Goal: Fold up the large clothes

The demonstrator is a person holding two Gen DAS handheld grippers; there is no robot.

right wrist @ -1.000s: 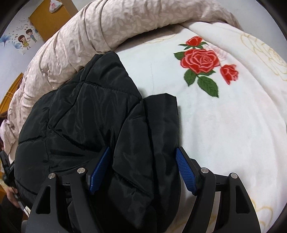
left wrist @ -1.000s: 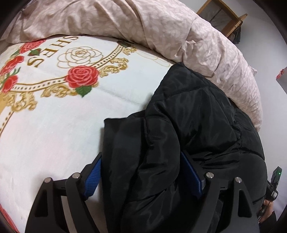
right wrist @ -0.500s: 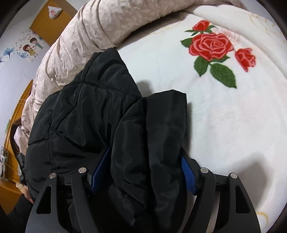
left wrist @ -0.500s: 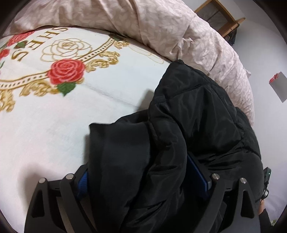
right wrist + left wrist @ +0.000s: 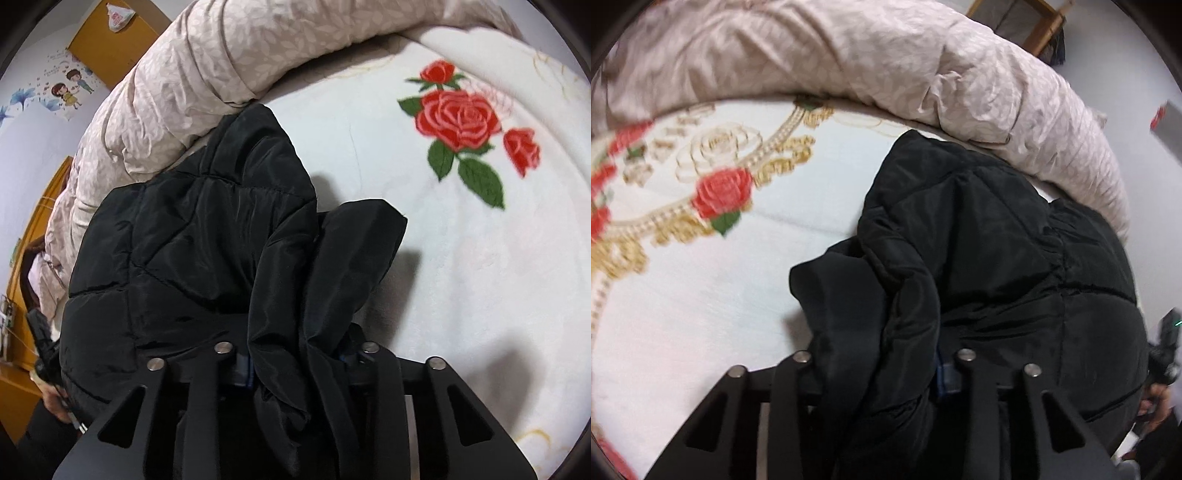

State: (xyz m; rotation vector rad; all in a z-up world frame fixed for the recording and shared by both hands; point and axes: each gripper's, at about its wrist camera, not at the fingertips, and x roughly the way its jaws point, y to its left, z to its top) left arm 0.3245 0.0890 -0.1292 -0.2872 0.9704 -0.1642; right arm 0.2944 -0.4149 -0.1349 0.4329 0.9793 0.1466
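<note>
Left side first. My left gripper [image 5: 879,365] has just been closing and is now clenched on a bunched fold of the black padded jacket [image 5: 990,258]; the cloth fills the gap and hides most of the blue pads. From these fingers the jacket runs forward and to the right, its bulk lying on the rose-print blanket [image 5: 701,302], its far end close against the rolled beige duvet [image 5: 923,66]. The loose flap I hold stands to the left of the main body.

Right side. My right gripper [image 5: 299,354] has likewise just been closing and is clamped on another gathered fold of the same jacket [image 5: 192,236], cloth pinched between the fingers. Here the bulk runs forward and to the left, with a dark flap hanging to the right over the blanket [image 5: 480,295].

Judgement: the jacket's long axis runs away from me toward the duvet [image 5: 207,66], and both hands grip its near edge, neither clearly nearer. The coming fold should carry that near edge forward along that axis.
</note>
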